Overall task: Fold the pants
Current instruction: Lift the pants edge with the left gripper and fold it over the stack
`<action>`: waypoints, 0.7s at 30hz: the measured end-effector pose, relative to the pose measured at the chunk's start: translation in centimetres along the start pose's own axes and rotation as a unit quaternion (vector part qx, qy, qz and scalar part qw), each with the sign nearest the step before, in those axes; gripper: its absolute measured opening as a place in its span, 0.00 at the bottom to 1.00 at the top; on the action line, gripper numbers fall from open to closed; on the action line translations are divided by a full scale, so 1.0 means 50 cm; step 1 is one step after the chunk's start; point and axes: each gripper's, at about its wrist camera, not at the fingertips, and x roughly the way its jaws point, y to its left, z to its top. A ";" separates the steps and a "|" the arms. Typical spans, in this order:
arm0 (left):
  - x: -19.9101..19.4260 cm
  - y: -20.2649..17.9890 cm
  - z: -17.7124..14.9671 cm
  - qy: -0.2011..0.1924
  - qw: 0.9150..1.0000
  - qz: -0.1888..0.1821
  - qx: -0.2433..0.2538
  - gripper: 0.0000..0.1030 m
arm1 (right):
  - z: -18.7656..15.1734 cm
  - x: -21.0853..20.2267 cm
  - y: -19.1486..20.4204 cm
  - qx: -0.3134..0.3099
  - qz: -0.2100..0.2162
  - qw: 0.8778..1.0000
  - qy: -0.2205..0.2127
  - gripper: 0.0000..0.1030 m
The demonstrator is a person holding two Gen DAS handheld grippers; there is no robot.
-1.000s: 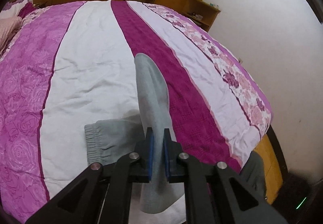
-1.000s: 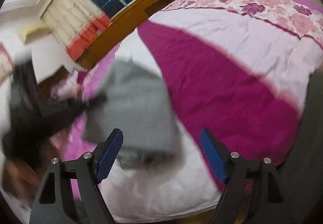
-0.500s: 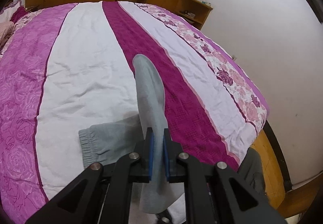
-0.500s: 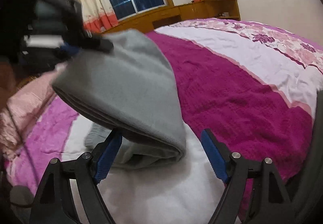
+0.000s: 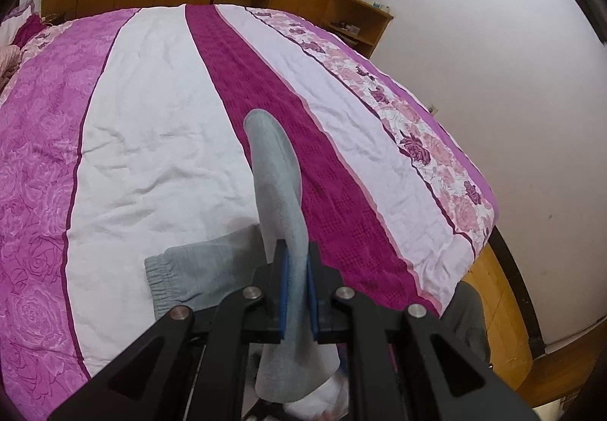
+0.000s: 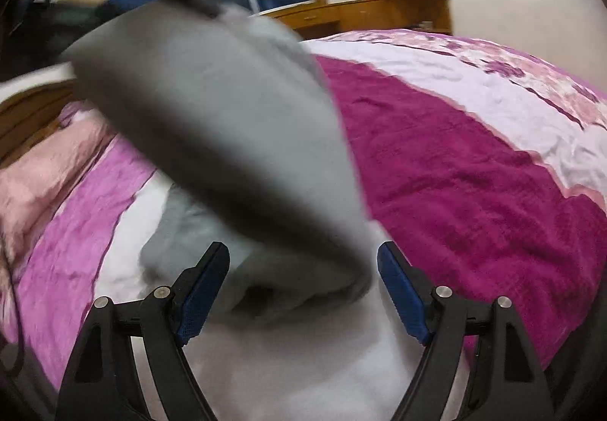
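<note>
Broadly, the bed [image 5: 159, 125] with its striped pink, white and magenta quilt fills both views, and the grey pants [image 5: 277, 193] lie near its close edge, over the white stripe beside the magenta one. Part of them rests flat on the quilt, an elastic cuff [image 5: 159, 284] pointing left, while a folded layer is lifted off the bed and hangs in a soft curve. That sag suggests a light, limp knit that will drape and slide rather than hold a crease, so it is best taken at a doubled edge or at the thicker cuff, where the layers stay together. The left gripper [image 5: 297, 292] has its blue pads pinched tight on the raised fold. The right gripper [image 6: 303, 292] stands wide apart, nothing pressed between its pads, poised at the lower bend of the hanging cloth.
</note>
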 end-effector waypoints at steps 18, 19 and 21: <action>0.006 0.087 -0.032 0.001 0.999 -0.002 -0.044 0.08 | -0.013 -0.009 -0.132 0.114 0.029 0.992 0.036 0.80; 0.005 0.083 -0.030 0.001 0.999 -0.002 -0.042 0.08 | -0.015 -0.014 -0.129 0.109 0.027 0.993 0.040 0.80; 0.004 0.072 -0.025 -0.003 0.999 -0.003 -0.036 0.08 | -0.019 -0.028 -0.122 0.099 0.027 0.994 0.043 0.80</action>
